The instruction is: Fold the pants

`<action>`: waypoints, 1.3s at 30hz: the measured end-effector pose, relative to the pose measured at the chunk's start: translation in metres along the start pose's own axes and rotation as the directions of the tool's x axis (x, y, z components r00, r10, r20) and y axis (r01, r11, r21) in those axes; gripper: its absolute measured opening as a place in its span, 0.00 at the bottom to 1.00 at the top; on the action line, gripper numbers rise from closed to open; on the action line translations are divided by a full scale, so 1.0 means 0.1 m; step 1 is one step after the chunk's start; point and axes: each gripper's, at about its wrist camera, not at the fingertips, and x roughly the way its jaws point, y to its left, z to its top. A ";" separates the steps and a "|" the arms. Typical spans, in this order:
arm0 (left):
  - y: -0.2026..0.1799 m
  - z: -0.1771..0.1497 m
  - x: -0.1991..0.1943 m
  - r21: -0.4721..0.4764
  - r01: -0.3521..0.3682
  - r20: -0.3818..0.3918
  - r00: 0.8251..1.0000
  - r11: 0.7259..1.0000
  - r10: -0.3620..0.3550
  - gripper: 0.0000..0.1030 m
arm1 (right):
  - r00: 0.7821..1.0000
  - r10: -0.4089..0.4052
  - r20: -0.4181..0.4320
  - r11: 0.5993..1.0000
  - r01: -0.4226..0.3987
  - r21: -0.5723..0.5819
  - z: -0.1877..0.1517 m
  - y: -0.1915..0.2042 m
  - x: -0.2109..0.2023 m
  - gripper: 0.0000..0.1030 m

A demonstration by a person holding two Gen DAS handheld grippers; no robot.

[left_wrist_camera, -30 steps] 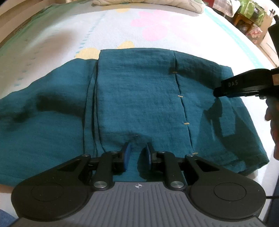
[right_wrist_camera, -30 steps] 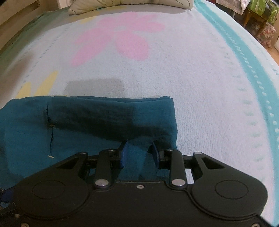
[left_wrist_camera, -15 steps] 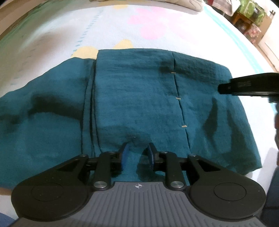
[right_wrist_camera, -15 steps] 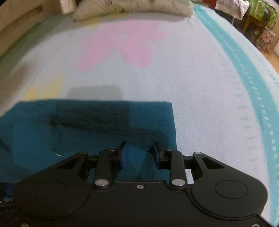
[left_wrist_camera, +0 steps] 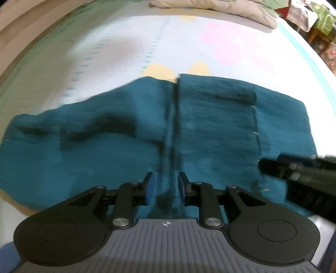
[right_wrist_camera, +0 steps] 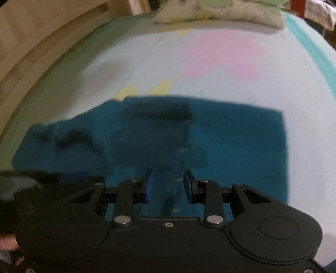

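Observation:
The teal pants [left_wrist_camera: 210, 126] lie folded flat on the pale blue blanket [left_wrist_camera: 126, 52], with a lengthwise fold line down the middle and a wrinkled part at the left. My left gripper [left_wrist_camera: 164, 184] hovers over their near edge, open, with only the flat cloth showing below its blue pads. The right gripper [left_wrist_camera: 294, 168] reaches in from the right over the pants' near right part. In the right wrist view the pants [right_wrist_camera: 231, 136] fill the middle, blurred. My right gripper [right_wrist_camera: 168, 184] is above them, open, with nothing pinched. The left gripper [right_wrist_camera: 52, 176] is a blur at the left.
A crumpled pillow [left_wrist_camera: 220, 10] lies at the far end of the bed. A wooden bed frame [right_wrist_camera: 31, 42] runs along the left side. Furniture and patterned fabric [left_wrist_camera: 319, 21] stand off the far right corner. The blanket's pink flower [right_wrist_camera: 220, 58] lies beyond the pants.
Both grippers rose and drew back from the pants, so more cloth shows. The left jaws widened a little. The right gripper swung left over the pants and sits lower in the left wrist view.

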 end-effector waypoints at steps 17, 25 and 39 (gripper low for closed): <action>2.15 0.05 -0.62 -0.348 -0.006 0.152 0.986 0.938 0.062 0.24 | 0.992 -0.017 -0.124 0.996 0.005 -0.094 -0.24 0.41 0.48 0.39; 2.80 -0.48 -0.47 -0.557 0.065 0.136 0.991 0.828 0.014 0.64 | 0.989 -0.031 -0.145 0.994 0.015 -0.112 -0.23 0.43 0.50 0.39; 2.82 -0.40 0.12 -0.618 0.135 0.107 0.990 0.775 -0.088 0.65 | 0.984 -0.060 -0.165 0.991 0.040 -0.126 -0.19 0.52 0.60 0.40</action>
